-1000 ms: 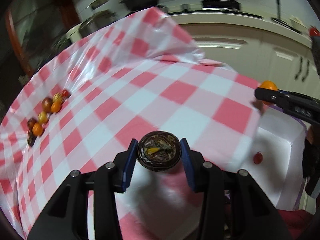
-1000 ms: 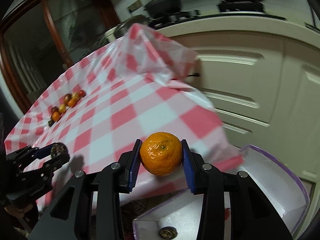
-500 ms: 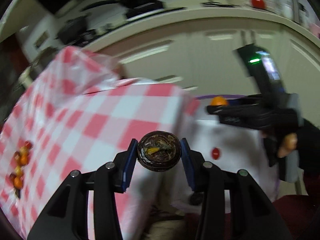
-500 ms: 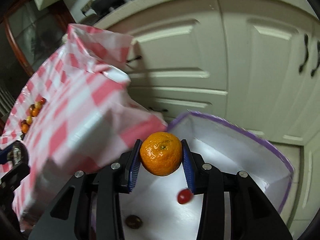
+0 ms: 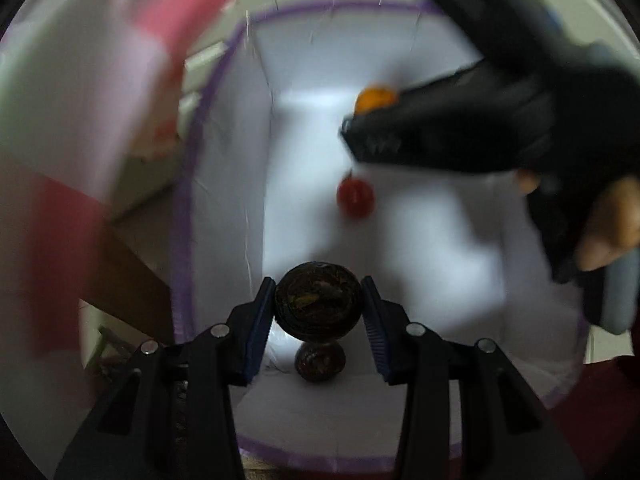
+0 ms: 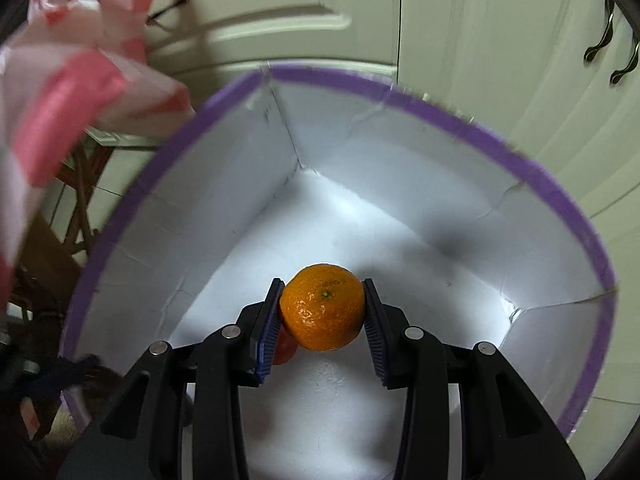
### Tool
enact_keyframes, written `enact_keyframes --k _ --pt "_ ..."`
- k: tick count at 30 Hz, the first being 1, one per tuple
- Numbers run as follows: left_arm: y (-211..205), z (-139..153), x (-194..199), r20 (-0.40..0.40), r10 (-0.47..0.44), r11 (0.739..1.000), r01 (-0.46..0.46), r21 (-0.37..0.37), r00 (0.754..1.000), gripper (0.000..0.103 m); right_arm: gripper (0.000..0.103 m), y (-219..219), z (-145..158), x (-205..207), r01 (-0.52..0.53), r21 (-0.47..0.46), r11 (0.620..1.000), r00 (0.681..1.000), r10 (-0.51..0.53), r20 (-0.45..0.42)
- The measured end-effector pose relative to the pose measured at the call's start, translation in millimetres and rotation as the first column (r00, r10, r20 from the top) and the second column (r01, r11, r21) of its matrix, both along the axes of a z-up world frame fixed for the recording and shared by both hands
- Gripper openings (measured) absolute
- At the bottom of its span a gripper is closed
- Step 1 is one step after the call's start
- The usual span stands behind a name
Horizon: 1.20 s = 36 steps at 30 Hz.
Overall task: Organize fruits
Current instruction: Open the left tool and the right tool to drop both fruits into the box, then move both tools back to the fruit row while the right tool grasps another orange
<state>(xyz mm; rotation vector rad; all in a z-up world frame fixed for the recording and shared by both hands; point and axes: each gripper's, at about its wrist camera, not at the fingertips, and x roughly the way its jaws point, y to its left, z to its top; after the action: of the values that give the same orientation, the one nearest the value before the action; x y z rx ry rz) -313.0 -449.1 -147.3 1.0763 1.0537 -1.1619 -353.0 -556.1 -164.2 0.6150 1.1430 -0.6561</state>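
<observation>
Between the blue pads of the left gripper (image 5: 319, 307) sits a dark, wrinkled round fruit (image 5: 319, 305), pinched on both sides and held above the open white box (image 5: 224, 208) with the purple rim. Directly below it on the box floor lies a second dark wrinkled fruit (image 5: 320, 361), and farther in rests a small red fruit (image 5: 355, 197), well apart from the dark one. The right gripper (image 5: 360, 120) reaches in from the upper right of the left wrist view, blurred, with a person's hand (image 5: 608, 224) on its handle.

In the right wrist view, the right gripper (image 6: 323, 312) is closed on a mandarin orange (image 6: 322, 306), its pads pressing both flanks, and it hangs over the same box (image 6: 400, 168) near a far inner corner. A bit of the red fruit (image 6: 285, 348) peeks out beneath the left pad. The red-and-white checked tablecloth (image 6: 68, 92) hangs beside the box, and cream cabinet doors (image 6: 480, 40) stand behind it.
</observation>
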Motion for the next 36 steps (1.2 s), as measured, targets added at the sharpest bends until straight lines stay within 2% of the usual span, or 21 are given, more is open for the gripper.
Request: enact_keyframes --k 3,7,9,10,11,13,15,18,21,24,25,26,27,28,29,31,33,34,35,36 --pt "1.1 -22.9 3.3 -0.044 0.023 0.998 -0.02 0.063 0.999 0.043 0.04 -0.4 -14.6 2.4 0.003 0.018 1.0 0.999 -0.002 -0.051" --pt "3.8 -27.0 2.6 -0.055 0.031 0.998 -0.028 0.06 0.998 0.044 0.04 0.8 -23.2 0.2 0.011 0.029 1.0 0.997 -0.009 -0.079" --pt "6.2 -20.9 1.0 -0.049 0.015 0.999 -0.014 0.032 0.999 0.055 0.046 -1.4 -21.7 -2.5 0.036 0.036 0.999 0.997 -0.033 -0.076" --pt "7.8 -16.3 -0.6 -0.04 0.008 1.0 -0.008 0.013 0.999 0.068 0.058 -2.6 -19.4 -3.9 0.049 0.041 0.998 0.996 -0.046 -0.07" --pt "10.5 -9.6 -3.4 -0.02 -0.001 1.0 0.001 -0.015 1.0 0.076 0.066 -3.1 -16.6 -4.5 0.055 0.044 0.998 0.996 -0.052 -0.067" --pt "14.8 3.5 -10.4 0.007 -0.028 0.997 0.028 -0.073 1.0 0.079 0.067 -3.3 -8.5 -5.8 0.058 0.041 0.997 0.997 -0.055 -0.057" --pt "23.4 23.2 -22.1 0.066 -0.068 0.987 0.077 -0.141 0.995 0.08 0.07 -1.1 4.2 -7.3 0.053 0.017 0.998 0.997 -0.052 -0.061" --pt "43.2 59.6 -38.4 0.191 -0.106 0.946 0.158 -0.283 0.976 0.081 0.071 0.6 28.9 -12.5 0.059 -0.024 0.998 0.997 -0.06 -0.039" --pt "75.2 105.2 -42.2 0.296 -0.065 0.875 0.198 -0.443 0.953 0.083 0.071 5.1 70.1 -18.6 0.078 -0.101 0.992 0.997 -0.078 0.011" --pt "109.7 148.1 -21.5 0.342 0.094 0.796 0.136 -0.59 0.935 0.092 0.071 15.7 113.4 -19.5 0.1 -0.18 0.979 0.993 -0.086 0.084" --pt "123.1 159.6 -9.0 0.328 0.153 0.773 0.094 -0.628 0.932 0.094 0.072 21.0 127.5 -17.3 0.101 -0.206 0.973 0.99 -0.079 0.114" --pt "145.4 175.6 15.7 0.296 0.252 0.733 0.018 -0.68 0.921 0.095 0.073 21.6 147.3 -5.4 0.09 -0.24 0.967 0.987 -0.054 0.154" --pt "158.2 184.6 30.8 0.277 0.308 0.711 -0.027 -0.703 0.91 0.098 0.076 33.4 162.1 3.3 0.07 -0.271 0.96 0.982 -0.019 0.187" --pt "180.8 194.9 59.8 0.241 0.407 0.671 -0.11 -0.733 0.881 0.102 0.079 42.7 172.1 11.6 0.052 -0.294 0.954 0.977 0.013 0.213" --pt "193.4 202.6 80.5 0.218 0.471 0.645 -0.165 -0.746 0.855 0.102 0.083 59.7 188.4 26.5 0.018 -0.33 0.944 0.966 0.07 0.25" --pt "228.9 211.7 131.3 0.164 0.622 0.575 -0.304 -0.76 0.765 0.102 0.085 93.9 204.9 57.2 -0.068 -0.383 0.921 0.941 0.187 0.282" --pt "281.9 217.1 193.5 0.097 0.793 0.452 -0.474 -0.756 0.601 0.102 0.085 126.7 212.6 93.7 -0.166 -0.407 0.898 0.91 0.298 0.287" --pt "311.1 216.3 223.2 0.057 0.862 0.373 -0.554 -0.744 0.503 0.102 0.085 141.3 213.2 107.8 -0.203 -0.412 0.888 0.896 0.338 0.286" --pt "334.0 213.3 248.8 0.028 0.899 0.316 -0.603 -0.733 0.438 0.102 0.086 163.6 214.6 130.7 -0.265 -0.415 0.871 0.871 0.4 0.284" --pt "361.4 209.0 277.8 -0.01 0.939 0.237 -0.665 -0.708 0.345 0.102 0.086 179.2 215.0 147.6 -0.308 -0.412 0.858 0.852 0.441 0.281"
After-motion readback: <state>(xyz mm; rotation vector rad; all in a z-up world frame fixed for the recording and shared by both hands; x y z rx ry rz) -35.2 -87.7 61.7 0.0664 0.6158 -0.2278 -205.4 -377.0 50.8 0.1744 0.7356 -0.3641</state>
